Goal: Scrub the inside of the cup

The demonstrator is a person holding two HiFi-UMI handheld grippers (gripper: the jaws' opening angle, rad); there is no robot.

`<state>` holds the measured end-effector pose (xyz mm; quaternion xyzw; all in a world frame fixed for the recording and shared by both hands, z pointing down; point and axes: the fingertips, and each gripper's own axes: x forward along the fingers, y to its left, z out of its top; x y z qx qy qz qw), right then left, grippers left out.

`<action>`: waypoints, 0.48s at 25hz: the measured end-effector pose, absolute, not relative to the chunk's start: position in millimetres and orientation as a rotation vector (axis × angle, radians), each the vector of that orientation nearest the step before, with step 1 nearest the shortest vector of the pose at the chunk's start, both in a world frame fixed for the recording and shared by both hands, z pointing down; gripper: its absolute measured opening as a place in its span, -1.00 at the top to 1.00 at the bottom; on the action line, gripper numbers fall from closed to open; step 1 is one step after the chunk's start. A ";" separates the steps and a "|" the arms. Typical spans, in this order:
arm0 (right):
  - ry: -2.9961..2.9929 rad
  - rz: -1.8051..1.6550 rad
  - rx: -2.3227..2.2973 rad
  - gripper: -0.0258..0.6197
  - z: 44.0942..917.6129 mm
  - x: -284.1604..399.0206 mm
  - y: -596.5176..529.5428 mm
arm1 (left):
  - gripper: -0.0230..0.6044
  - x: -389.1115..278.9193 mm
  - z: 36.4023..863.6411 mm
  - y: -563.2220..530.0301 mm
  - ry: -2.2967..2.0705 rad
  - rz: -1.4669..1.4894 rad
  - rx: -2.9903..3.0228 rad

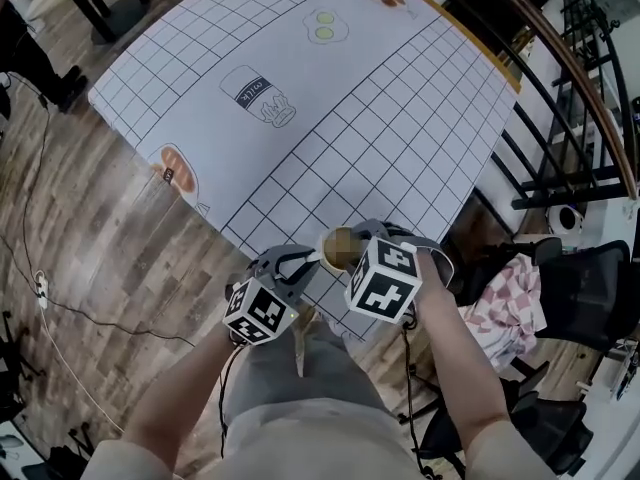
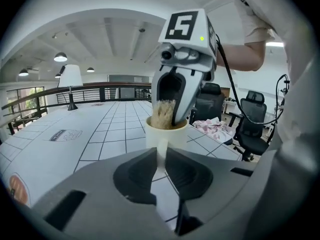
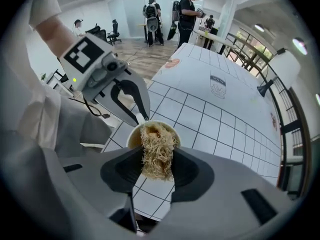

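Observation:
A cream cup is held over the near edge of the gridded table. My left gripper is shut on the cup's thin handle, with the cup upright just beyond the jaws. My right gripper points steeply down over the cup's mouth, shut on a tan fibrous scrubber. The scrubber's lower end reaches inside the cup. In the head view the left gripper comes in from the left, and the right gripper sits mostly under its marker cube.
The white cloth bears printed pictures, among them a milk bottle. A black office chair with a checked cloth stands right of the table, beside a dark railing. A lamp stands at the table's far end. People stand far off.

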<state>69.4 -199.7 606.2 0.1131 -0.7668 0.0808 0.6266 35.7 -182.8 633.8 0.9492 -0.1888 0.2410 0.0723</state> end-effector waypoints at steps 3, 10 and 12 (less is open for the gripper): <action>-1.762 0.224 0.258 0.48 618.4 67.3 -197.9 | 0.73 37.7 633.9 -185.6 -0.569 0.731 2.848; -1.865 0.290 0.209 0.47 589.9 68.2 -190.1 | 0.73 35.3 641.6 -184.2 -0.570 0.762 2.836; -1.857 0.240 0.259 0.47 580.7 70.3 -195.6 | 0.73 36.4 640.9 -184.0 -0.562 0.760 2.844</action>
